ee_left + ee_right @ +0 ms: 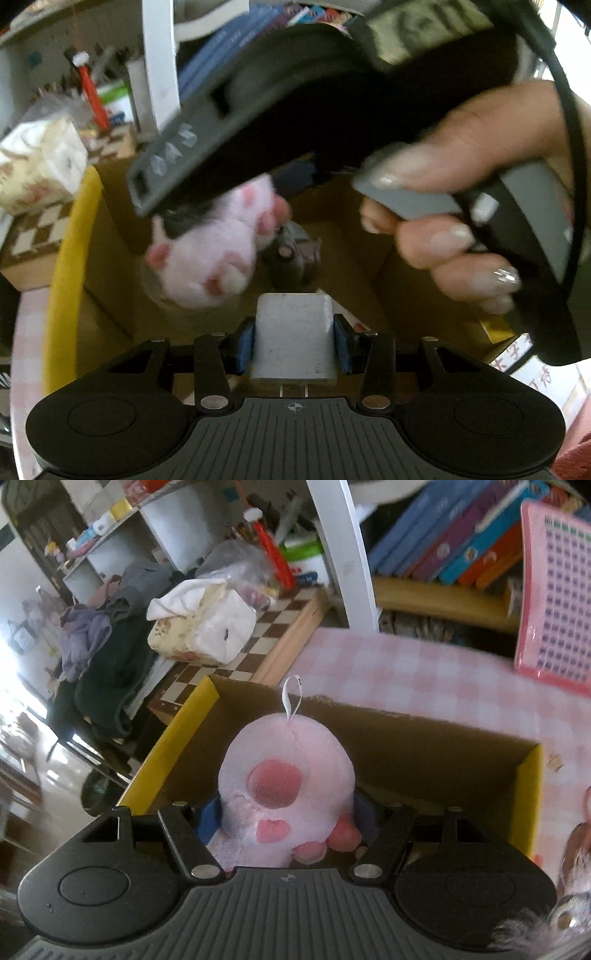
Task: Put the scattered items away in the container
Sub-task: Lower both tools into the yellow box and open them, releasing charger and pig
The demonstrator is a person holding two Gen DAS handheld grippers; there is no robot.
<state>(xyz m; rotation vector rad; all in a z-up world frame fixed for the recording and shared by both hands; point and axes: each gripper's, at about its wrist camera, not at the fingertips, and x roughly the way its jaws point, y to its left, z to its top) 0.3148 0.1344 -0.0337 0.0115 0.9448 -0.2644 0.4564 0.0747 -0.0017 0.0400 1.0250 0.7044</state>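
My left gripper [294,343] is shut on a white rectangular block [291,328], its blue pads pressing both sides. It hangs over an open cardboard box with a yellow rim [66,258]. A small dark object [291,254] lies on the box floor. A pink plush paw [286,786] with a white loop sits between the pads of my right gripper [290,818], which is shut on it above the same box [170,746]. In the left wrist view the plush paw [207,258] hangs from the right gripper, held by a hand [461,206].
The box stands on a pink checked tablecloth [406,672]. Behind it are a tissue pack [203,627] on a chessboard [273,627], a row of books [461,546] and a pink chart board [554,609]. A furry toy [569,904] lies at the right.
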